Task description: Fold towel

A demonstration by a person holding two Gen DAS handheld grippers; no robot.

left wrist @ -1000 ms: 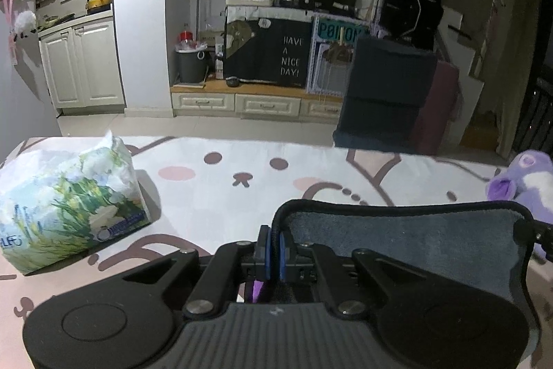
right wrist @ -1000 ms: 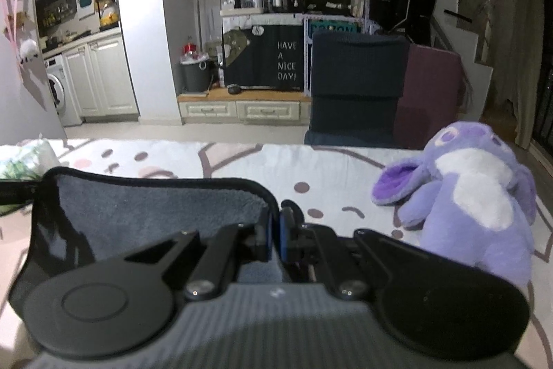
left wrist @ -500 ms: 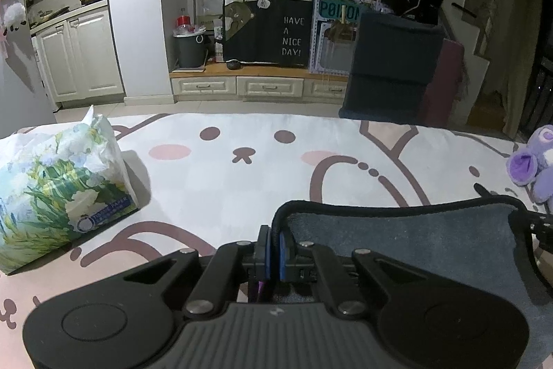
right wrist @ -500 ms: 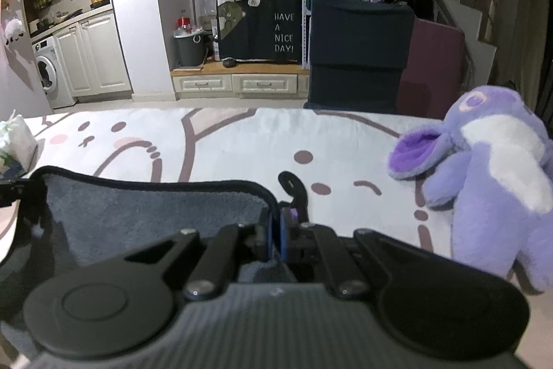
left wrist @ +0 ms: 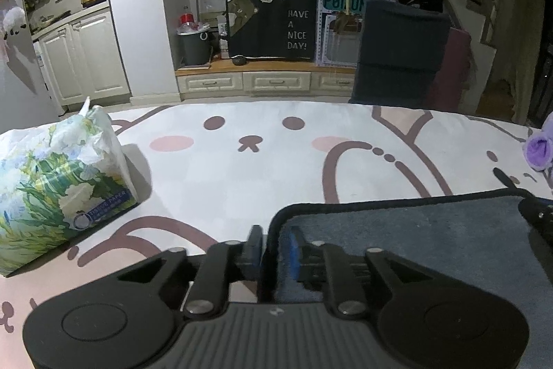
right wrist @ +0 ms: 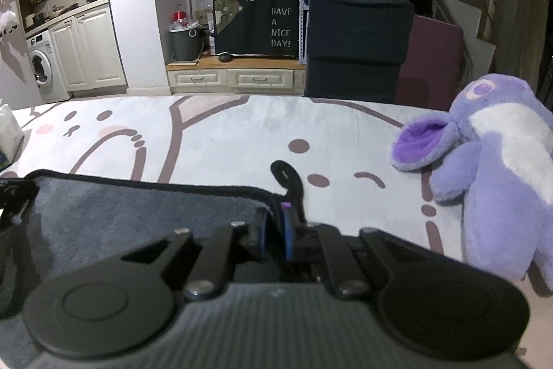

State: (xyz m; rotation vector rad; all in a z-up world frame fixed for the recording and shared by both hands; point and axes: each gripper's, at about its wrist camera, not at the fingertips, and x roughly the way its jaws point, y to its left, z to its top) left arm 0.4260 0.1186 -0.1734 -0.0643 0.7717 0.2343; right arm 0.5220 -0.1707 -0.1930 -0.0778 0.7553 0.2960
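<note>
A grey towel [left wrist: 397, 230] with a dark hem is stretched between both grippers, low over the cartoon-print table cover [left wrist: 262, 168]. My left gripper [left wrist: 271, 248] is shut on the towel's left corner. My right gripper [right wrist: 274, 230] is shut on the towel's right corner, where the towel [right wrist: 138, 213] spreads to the left. A dark hanging loop [right wrist: 288, 178] sticks out past that corner. The other gripper shows at the edge of each view.
A tissue pack [left wrist: 58, 189] with a green flower print sits at the left of the table. A purple plush toy [right wrist: 494, 172] lies at the right. Beyond the far table edge are a dark chair [right wrist: 356, 47] and kitchen cabinets.
Both grippers have moved forward and down with the towel's edge; more table shows ahead, and the towel's top edge sits lower, near the surface. Both stay shut.
</note>
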